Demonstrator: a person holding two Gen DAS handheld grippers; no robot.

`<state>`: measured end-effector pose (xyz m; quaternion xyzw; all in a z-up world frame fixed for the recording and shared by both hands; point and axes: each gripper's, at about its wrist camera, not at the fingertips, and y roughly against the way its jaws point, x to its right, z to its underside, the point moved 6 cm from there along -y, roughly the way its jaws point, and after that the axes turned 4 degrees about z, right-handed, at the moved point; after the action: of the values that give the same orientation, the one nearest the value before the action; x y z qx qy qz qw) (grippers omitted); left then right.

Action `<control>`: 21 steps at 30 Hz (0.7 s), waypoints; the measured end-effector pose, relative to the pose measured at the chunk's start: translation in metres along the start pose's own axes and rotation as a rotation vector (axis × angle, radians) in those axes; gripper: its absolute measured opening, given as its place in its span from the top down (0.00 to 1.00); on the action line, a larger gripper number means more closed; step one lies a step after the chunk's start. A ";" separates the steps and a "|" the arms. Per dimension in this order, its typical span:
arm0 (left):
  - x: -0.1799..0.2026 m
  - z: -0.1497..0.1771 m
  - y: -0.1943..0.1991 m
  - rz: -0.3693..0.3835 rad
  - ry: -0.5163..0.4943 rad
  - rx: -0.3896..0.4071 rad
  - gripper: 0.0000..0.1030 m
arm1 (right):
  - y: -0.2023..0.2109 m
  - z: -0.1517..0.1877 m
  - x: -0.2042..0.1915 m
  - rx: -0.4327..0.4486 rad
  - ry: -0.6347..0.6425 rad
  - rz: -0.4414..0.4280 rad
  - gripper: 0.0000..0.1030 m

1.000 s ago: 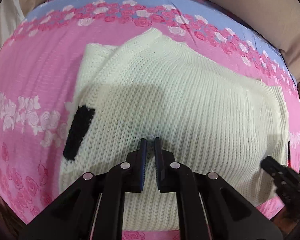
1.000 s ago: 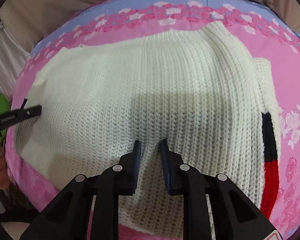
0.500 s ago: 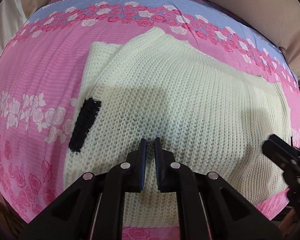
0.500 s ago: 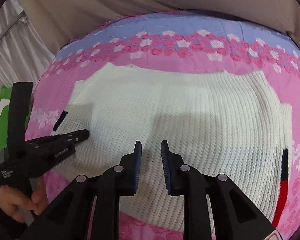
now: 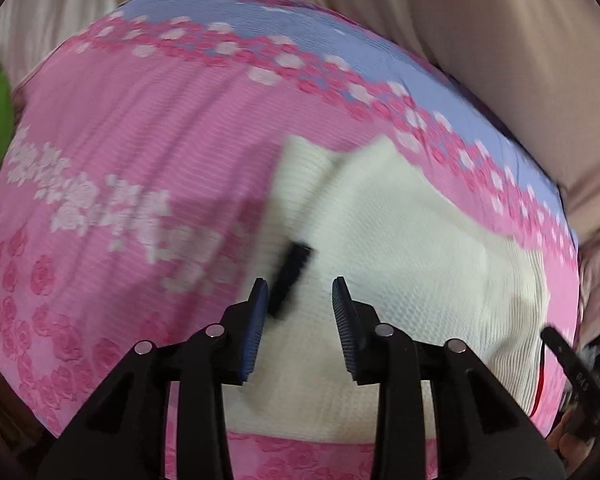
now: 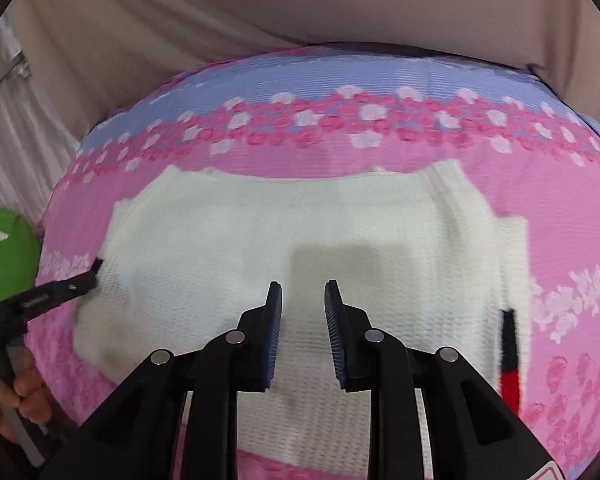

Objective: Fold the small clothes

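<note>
A pink bedsheet (image 5: 148, 152) printed with roses covers the whole surface; it carries a band of white flowers (image 5: 100, 200) across the middle and a blue strip (image 6: 340, 80) along the far edge, bordered by pink and white blossoms. Behind it hangs a beige cloth (image 6: 220, 12) in soft folds. Off to one side sits something bright green (image 6: 14, 252), too cut off to identify. Pale striped fabric (image 6: 16, 136) shows beside the beige cloth.
</note>
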<state>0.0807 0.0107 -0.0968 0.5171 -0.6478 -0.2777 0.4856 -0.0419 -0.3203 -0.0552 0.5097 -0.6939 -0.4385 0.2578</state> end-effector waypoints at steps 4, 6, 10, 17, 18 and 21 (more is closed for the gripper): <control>-0.022 -0.002 -0.006 0.044 0.090 -0.018 0.62 | -0.004 0.023 0.081 -0.042 -0.150 0.114 0.56; -0.018 -0.001 -0.013 0.074 0.105 -0.030 0.54 | -0.014 0.030 0.100 -0.068 -0.217 0.071 0.53; -0.004 0.005 -0.034 0.032 0.054 -0.067 0.52 | -0.035 0.034 0.095 -0.112 -0.237 -0.023 0.87; -0.006 0.005 -0.044 -0.027 -0.005 -0.073 0.52 | -0.030 0.043 0.118 -0.117 -0.260 0.031 0.93; -0.007 0.004 -0.045 -0.030 -0.001 -0.073 0.52 | -0.024 0.039 0.115 -0.098 -0.257 0.050 0.91; -0.015 0.001 -0.046 -0.032 0.028 -0.076 0.47 | 0.003 0.016 0.084 -0.007 -0.197 0.091 0.83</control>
<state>0.0983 0.0106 -0.1417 0.5124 -0.6216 -0.3024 0.5095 -0.0854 -0.3932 -0.0674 0.4311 -0.7367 -0.4768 0.2099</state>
